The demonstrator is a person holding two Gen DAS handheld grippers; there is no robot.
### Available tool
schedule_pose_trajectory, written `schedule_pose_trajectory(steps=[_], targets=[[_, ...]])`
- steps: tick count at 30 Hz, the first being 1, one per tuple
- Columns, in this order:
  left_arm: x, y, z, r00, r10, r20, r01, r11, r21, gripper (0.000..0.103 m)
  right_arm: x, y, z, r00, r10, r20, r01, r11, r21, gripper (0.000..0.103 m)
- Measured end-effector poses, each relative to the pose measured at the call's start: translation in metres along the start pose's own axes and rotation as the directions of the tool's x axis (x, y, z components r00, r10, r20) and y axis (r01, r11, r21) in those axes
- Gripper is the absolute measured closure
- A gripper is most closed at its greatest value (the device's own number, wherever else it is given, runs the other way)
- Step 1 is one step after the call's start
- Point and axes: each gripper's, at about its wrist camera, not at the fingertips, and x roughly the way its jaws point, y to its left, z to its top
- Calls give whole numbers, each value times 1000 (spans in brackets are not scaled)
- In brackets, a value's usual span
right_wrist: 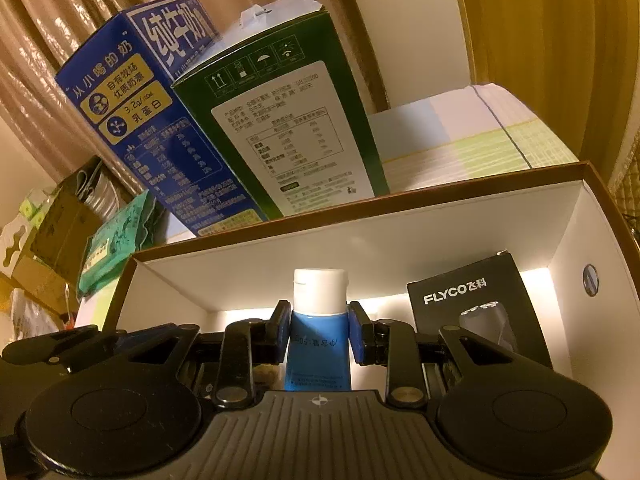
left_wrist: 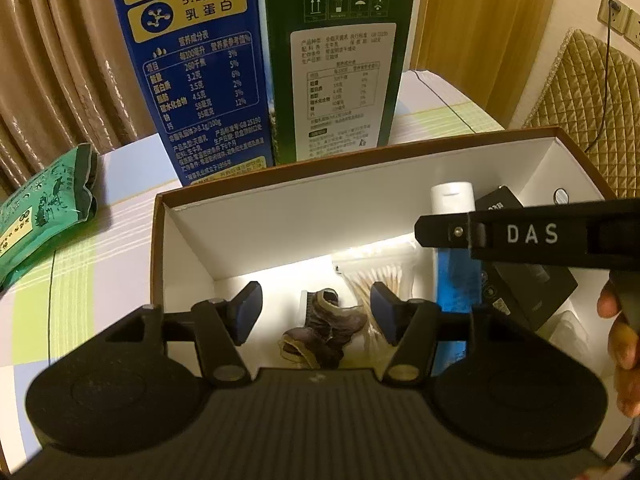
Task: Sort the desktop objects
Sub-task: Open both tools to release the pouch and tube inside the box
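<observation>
A white box with a brown rim stands open on the table. My left gripper hangs open inside it, and its blue pads stand apart from a brown, dried-looking lump on the box floor between them. A packet of cotton swabs lies just behind. My right gripper is shut on a blue tube with a white cap, held cap-forward in the box. The right gripper's black finger crosses the left wrist view over that tube. A black FLYCO shaver box leans at the right.
Behind the box stand a tall blue milk carton and a green carton. A green foil packet lies on the checked tablecloth at the left. Curtains hang behind, and a quilted chair back is at the right. A person's fingers show at the right edge.
</observation>
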Motion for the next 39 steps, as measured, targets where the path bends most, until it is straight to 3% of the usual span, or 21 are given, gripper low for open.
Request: schedule_pose_trajectory(steps=[6, 9, 15, 23, 39], targets=[[-3, 1, -1, 1000, 7, 9, -7, 1000, -12, 47, -7, 2, 2, 1000, 11, 3, -11, 999, -36, 74], [-7, 1, -2, 1000, 6, 15, -6, 1000, -13, 44, -12, 1, 1, 1000, -2, 16, 3, 999, -43, 53], [-13, 2, -2, 1000, 6, 24, -5, 1000, -26, 39, -22, -1, -1, 1000, -13, 8, 14, 998, -67, 45], [-27, -1, -7, 999, 3, 40, -2, 999, -37, 34, -41, -2, -10, 999, -45, 26, 47, 993, -106, 18], [-96, -2, -41, 993, 22, 119, -8, 993, -114, 22, -117, 6, -42, 991, -37, 125, 63, 975, -213, 2]])
